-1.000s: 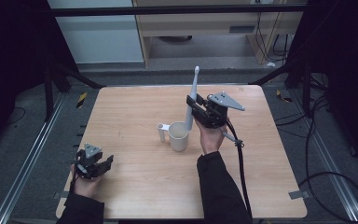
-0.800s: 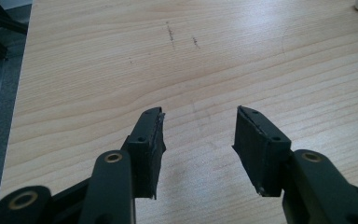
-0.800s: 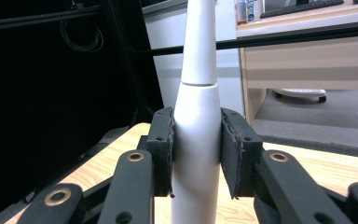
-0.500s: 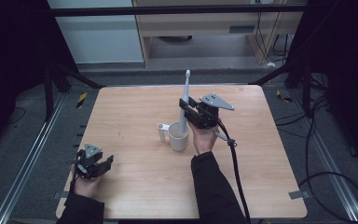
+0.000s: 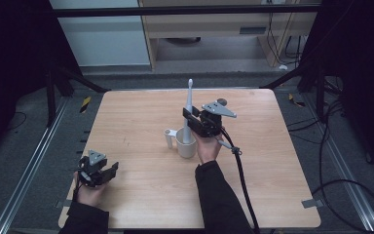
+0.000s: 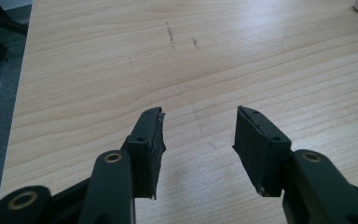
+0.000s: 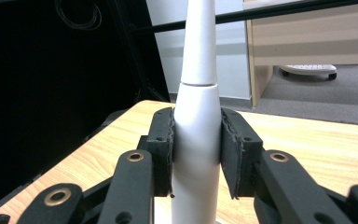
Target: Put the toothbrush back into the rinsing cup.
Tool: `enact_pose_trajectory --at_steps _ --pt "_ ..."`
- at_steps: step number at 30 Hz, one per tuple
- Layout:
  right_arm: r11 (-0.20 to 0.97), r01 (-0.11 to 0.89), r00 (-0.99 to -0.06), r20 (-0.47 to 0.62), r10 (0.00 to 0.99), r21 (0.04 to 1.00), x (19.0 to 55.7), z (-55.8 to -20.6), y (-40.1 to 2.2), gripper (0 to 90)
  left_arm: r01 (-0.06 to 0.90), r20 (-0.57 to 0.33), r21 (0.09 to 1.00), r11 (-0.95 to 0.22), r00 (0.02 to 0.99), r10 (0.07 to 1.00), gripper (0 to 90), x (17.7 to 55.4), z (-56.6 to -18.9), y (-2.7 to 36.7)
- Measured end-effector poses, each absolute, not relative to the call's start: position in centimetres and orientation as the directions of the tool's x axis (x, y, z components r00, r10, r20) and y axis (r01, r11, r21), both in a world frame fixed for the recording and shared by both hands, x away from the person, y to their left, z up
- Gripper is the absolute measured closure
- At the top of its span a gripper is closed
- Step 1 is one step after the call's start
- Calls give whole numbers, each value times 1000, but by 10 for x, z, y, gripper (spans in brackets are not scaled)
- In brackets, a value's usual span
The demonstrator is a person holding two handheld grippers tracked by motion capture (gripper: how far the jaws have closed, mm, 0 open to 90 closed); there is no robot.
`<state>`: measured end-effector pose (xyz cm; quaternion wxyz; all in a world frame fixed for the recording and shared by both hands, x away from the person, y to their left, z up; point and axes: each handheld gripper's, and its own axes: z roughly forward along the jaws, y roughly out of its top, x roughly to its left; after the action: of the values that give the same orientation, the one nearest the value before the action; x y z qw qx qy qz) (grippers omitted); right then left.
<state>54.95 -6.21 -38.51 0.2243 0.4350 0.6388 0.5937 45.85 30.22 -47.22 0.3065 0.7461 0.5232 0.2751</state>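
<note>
A white electric toothbrush stands upright, head up, with its lower end inside a white mug near the middle of the table. My right gripper is shut on the toothbrush's handle just above the mug's rim. In the right gripper view both pads press the sides of the toothbrush. The mug's handle points left. At the table's front left corner my left gripper rests in a hand. Its jaws stand open over bare wood in the left gripper view, with nothing between them.
The wooden table has free room all around the mug. A black cable trails from the right gripper toward the front edge. Dark frame rails and floor cables lie beyond the table's sides.
My right gripper has moved left and down with the toothbrush, which went from tilted to upright over the mug. The left gripper has stayed in place.
</note>
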Motion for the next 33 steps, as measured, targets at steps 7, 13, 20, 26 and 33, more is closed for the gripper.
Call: enact_pose_trajectory --at_steps 7,13,20,26,33 --pt "-68 319 -510 231 828 945 551 -395 -60 673 611 91 746 -265 301 949 510 458 -472 302" --pt "-48 343 -506 228 832 938 552 -403 -58 673 611 93 745 -267 302 949 510 458 -472 302" --pt "-26 377 -497 226 838 926 554 -412 -57 672 612 93 744 -268 302 949 509 458 -472 302" --pt "-1 406 -492 219 843 914 554 -419 -56 672 612 94 743 -269 303 948 510 458 -472 302" --pt "23 423 -486 205 850 906 554 -422 -56 671 612 94 744 -270 303 948 510 458 -472 302"
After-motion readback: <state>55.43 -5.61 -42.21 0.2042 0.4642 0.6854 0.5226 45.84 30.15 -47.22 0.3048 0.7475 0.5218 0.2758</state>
